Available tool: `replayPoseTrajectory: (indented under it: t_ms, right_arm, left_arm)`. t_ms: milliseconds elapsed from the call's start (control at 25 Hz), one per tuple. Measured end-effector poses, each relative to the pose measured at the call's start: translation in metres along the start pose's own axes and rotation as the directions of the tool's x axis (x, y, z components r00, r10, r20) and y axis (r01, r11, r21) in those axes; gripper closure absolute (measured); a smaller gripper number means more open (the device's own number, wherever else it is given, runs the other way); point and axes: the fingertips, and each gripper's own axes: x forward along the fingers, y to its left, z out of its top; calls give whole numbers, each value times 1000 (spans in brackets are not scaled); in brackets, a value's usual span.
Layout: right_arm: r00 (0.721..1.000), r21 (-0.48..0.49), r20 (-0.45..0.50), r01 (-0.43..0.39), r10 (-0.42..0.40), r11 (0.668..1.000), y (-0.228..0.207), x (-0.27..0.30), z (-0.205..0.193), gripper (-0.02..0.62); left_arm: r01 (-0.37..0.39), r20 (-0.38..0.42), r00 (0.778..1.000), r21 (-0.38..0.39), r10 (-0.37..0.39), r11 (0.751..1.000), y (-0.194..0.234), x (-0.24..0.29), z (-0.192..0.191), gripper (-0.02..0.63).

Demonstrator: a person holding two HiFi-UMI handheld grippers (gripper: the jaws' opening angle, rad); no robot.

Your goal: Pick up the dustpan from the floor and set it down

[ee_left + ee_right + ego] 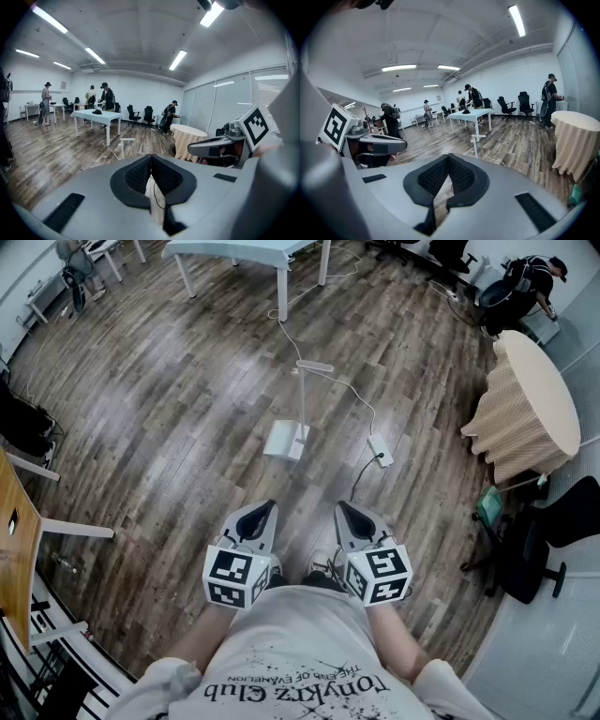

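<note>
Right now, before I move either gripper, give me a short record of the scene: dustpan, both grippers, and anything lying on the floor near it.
dustpan: on the wood floor ahead of both grippers, long handle standing up, nothing touching it
left gripper: jaws together, nothing between them
right gripper: jaws together, nothing between them
power strip: on the floor just right of the dustpan, with a cable running to it
round table: far right, draped in cloth
</note>
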Motion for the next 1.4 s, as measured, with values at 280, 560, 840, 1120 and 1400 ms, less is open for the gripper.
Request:
replayPoseTrajectory:
  t_ms: [280,560,840,1120,1400]
  right_arm:
    - [1000,-2,1,3,-3,1000,6,-1,-2,570]
    - [999,29,23,24,-25,999,9,-2,0,569]
    - [997,37,21,69,-70,997,20,3,-1,569]
    - [995,32,28,90,-91,995,43,18,3,569]
    - [997,29,1,71,-71,997,49,30,-4,569]
  left_arm:
    - [3,2,1000,-1,-3,1000,2,-5,-3,583]
    - [14,3,1000,-10,-14,1000,6,-8,-5,583]
    - [39,13,999,-11,-38,999,20,-17,-5,583]
    - [57,18,998,0,-57,998,50,-34,-6,583]
    - [78,11,997,2,-78,997,56,-24,-6,583]
